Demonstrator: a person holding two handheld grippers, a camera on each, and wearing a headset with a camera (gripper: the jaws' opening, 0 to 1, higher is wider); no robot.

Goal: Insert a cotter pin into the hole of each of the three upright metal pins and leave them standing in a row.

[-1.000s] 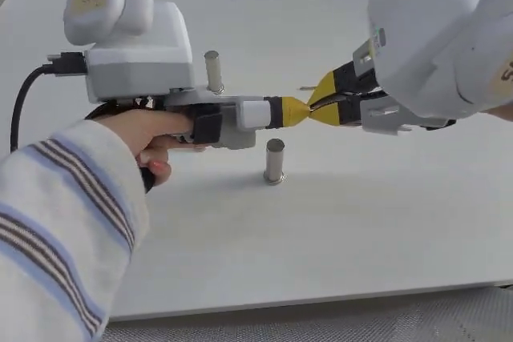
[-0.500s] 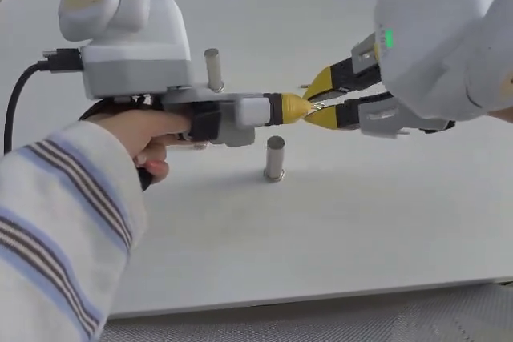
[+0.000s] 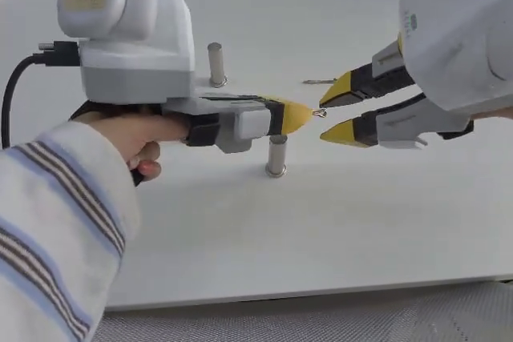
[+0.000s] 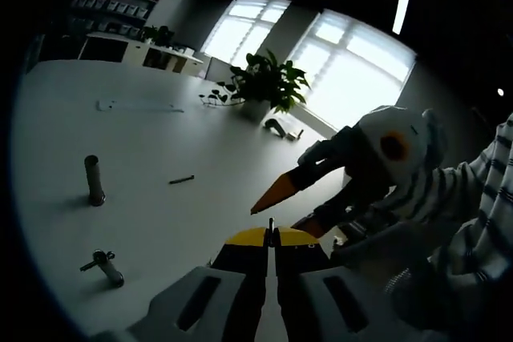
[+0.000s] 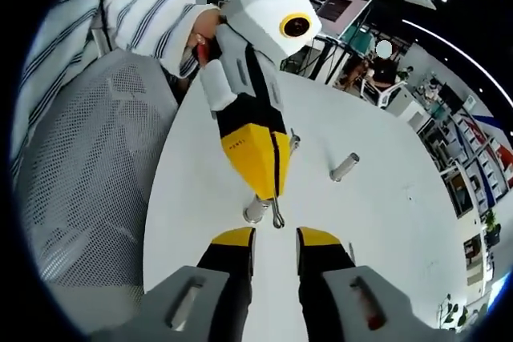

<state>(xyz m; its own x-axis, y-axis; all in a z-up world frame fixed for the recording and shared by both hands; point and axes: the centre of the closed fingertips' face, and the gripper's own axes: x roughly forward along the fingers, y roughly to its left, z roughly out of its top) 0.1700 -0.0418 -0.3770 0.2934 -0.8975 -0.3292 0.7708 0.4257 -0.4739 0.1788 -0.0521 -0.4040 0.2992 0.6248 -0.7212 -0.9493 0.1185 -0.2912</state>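
The cotter pin (image 3: 320,113) is a wisp of bent wire. It looks almost weightless and springy along its legs, and smooth enough to swivel or shoot out if squeezed off-centre. I judge the best hold is across the straight legs just behind the loop, which leaves the leg ends free to enter a hole. My left gripper (image 3: 308,114) has its yellow fingers (image 3: 290,115) pressed together on the pin, with the small loop poking out beyond the tips. In the left gripper view it shows as a thin sliver in the seam between them. My right gripper (image 3: 324,122) has its fingers spread, one above and one below the loop, close to it but not touching as far as I can tell. Under the left gripper an upright metal pin (image 3: 276,158) stands on the table (image 3: 361,222). A second upright pin (image 3: 215,64) stands farther back, and a loose cotter pin (image 3: 319,81) lies beyond the right fingers. The steel pins look heavy and stiff but narrow-based, so a sideways knock would likely topple them.
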